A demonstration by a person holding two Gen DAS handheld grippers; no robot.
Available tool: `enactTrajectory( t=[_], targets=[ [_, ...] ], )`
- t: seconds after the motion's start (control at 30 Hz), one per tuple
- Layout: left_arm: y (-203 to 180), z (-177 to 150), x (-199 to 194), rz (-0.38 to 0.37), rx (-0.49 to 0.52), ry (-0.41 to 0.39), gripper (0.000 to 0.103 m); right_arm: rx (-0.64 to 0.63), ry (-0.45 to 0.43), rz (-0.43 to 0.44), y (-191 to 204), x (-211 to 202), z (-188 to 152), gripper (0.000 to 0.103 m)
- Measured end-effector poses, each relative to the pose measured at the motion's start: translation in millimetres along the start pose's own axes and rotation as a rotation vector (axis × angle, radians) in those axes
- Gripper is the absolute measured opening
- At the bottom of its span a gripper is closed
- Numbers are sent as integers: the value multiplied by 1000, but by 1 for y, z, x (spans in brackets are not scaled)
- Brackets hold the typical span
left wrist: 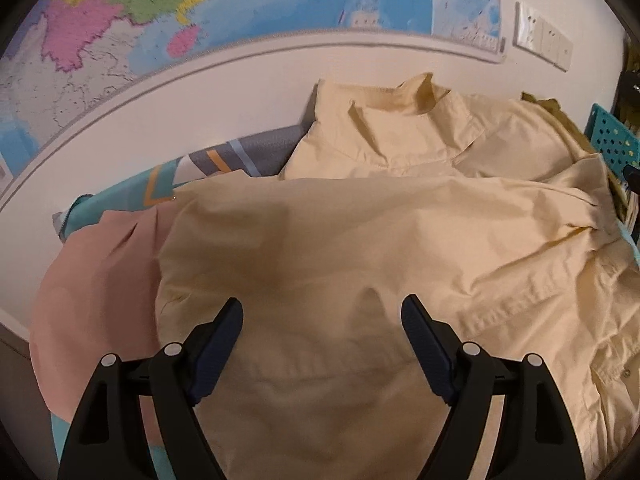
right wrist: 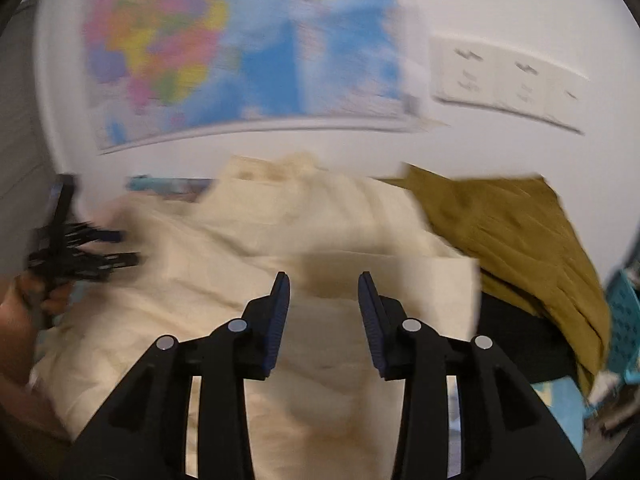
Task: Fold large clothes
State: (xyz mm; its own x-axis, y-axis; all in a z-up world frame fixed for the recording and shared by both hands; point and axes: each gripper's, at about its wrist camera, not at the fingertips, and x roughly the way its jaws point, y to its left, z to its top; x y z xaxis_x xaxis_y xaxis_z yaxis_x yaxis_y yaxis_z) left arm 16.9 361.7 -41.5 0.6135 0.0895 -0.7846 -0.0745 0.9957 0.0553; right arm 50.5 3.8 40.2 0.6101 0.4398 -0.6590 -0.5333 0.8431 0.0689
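Shirt, pale yellow (left wrist: 360, 248), collared, large: lies spread over the work surface, collar (left wrist: 404, 120) toward the wall edge, its body partly doubled over, one fold edge running straight across the middle. Wrinkled along the right side.

Left gripper (left wrist: 322, 320): fingers spread wide, holding nothing, poised above the near portion of the shirt; whether the tips touch the cloth cannot be told.

Right gripper (right wrist: 323, 304): fingers apart, empty, poised over a squared folded panel of the shirt (right wrist: 304, 320). View is motion-blurred; contact cannot be told.

Step, as judged: mid-fold, both tools free between grasps. Next move likely calls for pinching a hem or side edge with each gripper and carrying it over toward the collar, keeping the layers aligned.

Other garments: pink cloth (left wrist: 96, 280) at the left edge, partly under the shirt; olive-mustard garment (right wrist: 512, 232) at the right, beside the shirt.

Surface: patterned cover (left wrist: 208, 168), teal and grey with orange lines, showing at the far-left corner.

Room: white wall with coloured map (left wrist: 200, 12); bank of wall sockets (left wrist: 544, 36); teal perforated basket (left wrist: 612, 140) at the right edge.
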Motion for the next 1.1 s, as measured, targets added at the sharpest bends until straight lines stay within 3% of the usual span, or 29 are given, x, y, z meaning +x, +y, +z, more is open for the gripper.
enactTrajectory(
  t=[0.1, 0.2, 0.3, 0.33, 0.4, 0.57, 0.77, 1.1],
  targets=[
    [-3, -6, -8, 5, 8, -23, 79, -87, 64, 59, 23, 17, -5, 36],
    [-9, -14, -14, 2, 18, -33, 80, -82, 172, 67, 23, 53, -17, 36],
    [-13, -21, -12, 12, 38, -25, 84, -40, 250, 52, 8, 85, -28, 29],
    [-13, -23, -8, 37, 48, -17, 84, -29, 255, 45, 6, 87, -31, 23],
    [-8, -25, -1, 66, 32, 10, 84, -8, 259, 59, 3, 87, -31, 23],
    [0, -29, -20, 39, -11, -27, 84, -13, 205, 76, 13, 58, -28, 45],
    [-7, -37, -39, 30, -20, -43, 84, -51, 176, 161, 33, 30, -34, 48],
    [-16, -58, -42, 35, -31, -12, 84, 6, 306, 137, 21, 69, -56, 52]
  ],
)
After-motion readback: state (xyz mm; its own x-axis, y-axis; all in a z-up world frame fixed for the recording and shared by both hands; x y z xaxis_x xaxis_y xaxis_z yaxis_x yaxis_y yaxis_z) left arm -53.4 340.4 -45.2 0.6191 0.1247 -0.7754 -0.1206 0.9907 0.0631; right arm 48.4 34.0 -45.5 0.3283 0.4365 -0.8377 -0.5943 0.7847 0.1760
